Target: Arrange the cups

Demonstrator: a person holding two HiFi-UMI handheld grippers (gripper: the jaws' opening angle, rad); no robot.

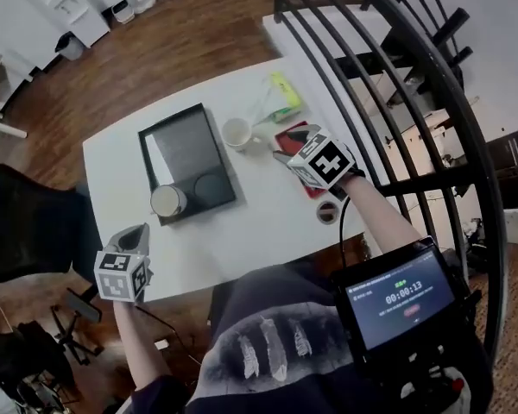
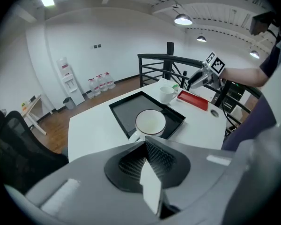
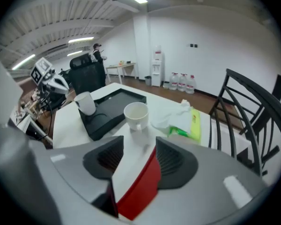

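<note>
1 cup (image 1: 168, 200) is sitting in the tray (image 1: 183, 136); the other cup (image 1: 236, 133) is waiting outside. My right gripper (image 3: 139, 149) is gaping empty, left gripper (image 2: 147, 165) clenching nothing.

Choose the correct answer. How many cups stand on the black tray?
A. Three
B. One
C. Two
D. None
B: only one white cup stands in a corner of the black tray. The other cup sits on the white table beside the tray.
</note>
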